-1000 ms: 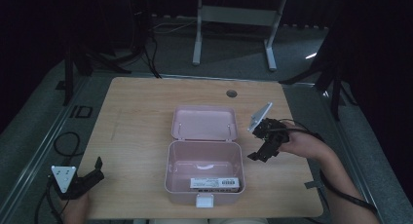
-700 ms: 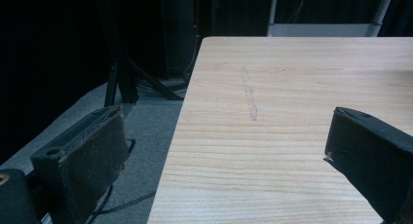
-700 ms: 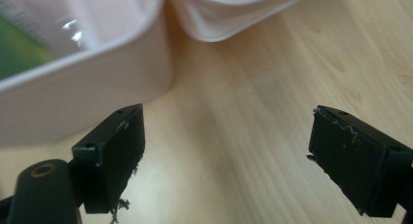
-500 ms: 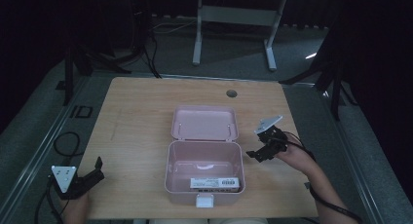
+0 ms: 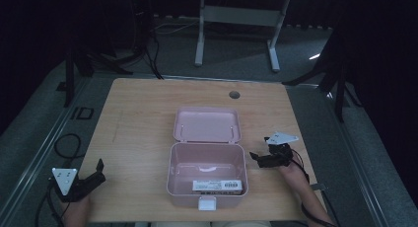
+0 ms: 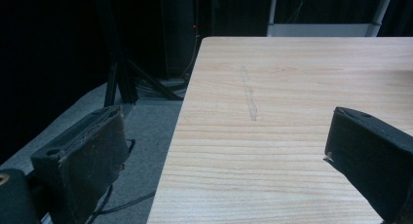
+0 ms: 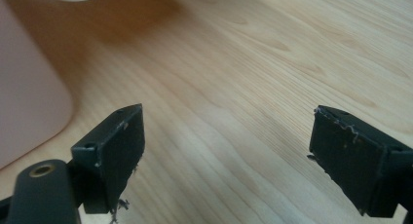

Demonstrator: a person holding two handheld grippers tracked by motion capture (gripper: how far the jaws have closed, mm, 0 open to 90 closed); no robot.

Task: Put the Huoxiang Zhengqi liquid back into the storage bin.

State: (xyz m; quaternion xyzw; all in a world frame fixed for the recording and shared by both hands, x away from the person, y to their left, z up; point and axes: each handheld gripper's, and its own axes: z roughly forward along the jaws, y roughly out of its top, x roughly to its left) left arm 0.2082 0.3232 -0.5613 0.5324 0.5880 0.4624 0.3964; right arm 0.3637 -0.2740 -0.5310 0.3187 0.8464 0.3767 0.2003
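A pink plastic box (image 5: 207, 168) stands open at the middle of the wooden table (image 5: 143, 118), its lid (image 5: 207, 124) laid back flat behind it. A white labelled item (image 5: 218, 186) lies inside along the front wall. My right gripper (image 5: 260, 150) sits low just right of the box, open and holding nothing. In the right gripper view, that gripper (image 7: 226, 112) has its jaws wide apart over bare wood, with the box's pink wall (image 7: 29, 102) at the left. My left gripper (image 5: 101, 171) rests open at the table's near left corner. In the left gripper view, this gripper (image 6: 226, 117) straddles the table's left edge.
A round cable hole (image 5: 234, 94) is in the table's far side. Cables (image 5: 64, 143) lie on the grey floor at the left. A white desk frame (image 5: 236, 15) stands beyond the table. Dark stands flank both sides.
My right gripper has moved down toward the near edge and now sits lower beside the box's right wall. The left gripper and the box have stayed still.
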